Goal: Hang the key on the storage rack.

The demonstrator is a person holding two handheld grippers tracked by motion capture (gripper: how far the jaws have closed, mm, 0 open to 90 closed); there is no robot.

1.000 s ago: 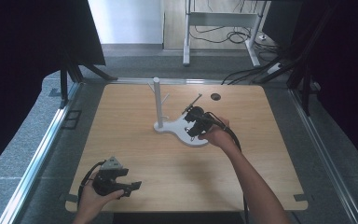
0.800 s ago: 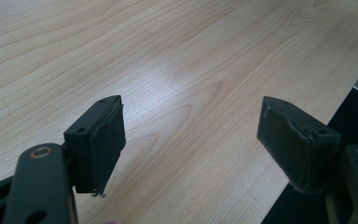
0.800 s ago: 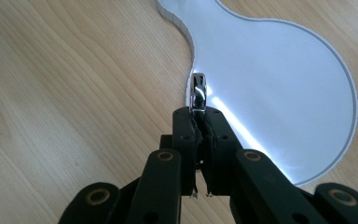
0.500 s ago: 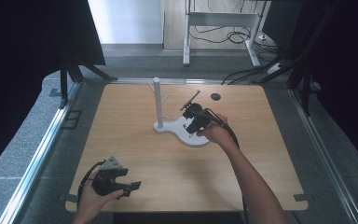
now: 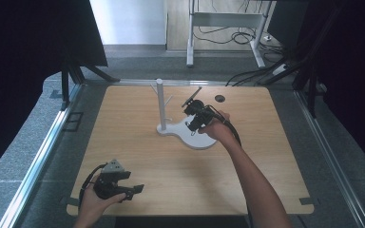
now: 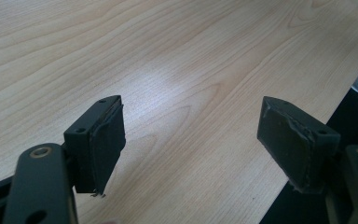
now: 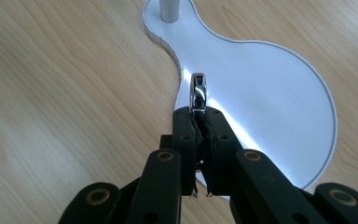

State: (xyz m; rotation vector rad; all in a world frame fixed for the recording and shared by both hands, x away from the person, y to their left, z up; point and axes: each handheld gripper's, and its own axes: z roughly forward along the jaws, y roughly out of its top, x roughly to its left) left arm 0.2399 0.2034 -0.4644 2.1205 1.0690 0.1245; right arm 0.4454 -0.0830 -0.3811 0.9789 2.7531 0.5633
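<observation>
A white stand with a pear-shaped base (image 5: 200,139) and an upright post (image 5: 160,102) with small pegs rests mid-table. My right gripper (image 5: 193,118) hovers over that base, shut on a small silver ring (image 7: 198,90). The ring stands on edge beyond the fingertips of my right gripper (image 7: 199,117), above the white base (image 7: 270,93), with the post (image 7: 169,9) farther ahead. My left gripper (image 5: 134,190) lies near the table's front left edge. In the left gripper view it (image 6: 191,140) is open, with bare wood between the pads.
A small black round spot (image 5: 219,98) sits on the wooden table (image 5: 123,142) behind the right hand. The table's front edge (image 6: 307,121) runs close beside the left gripper. A metal frame (image 5: 228,19) and floor cables (image 5: 247,38) lie beyond the table.
</observation>
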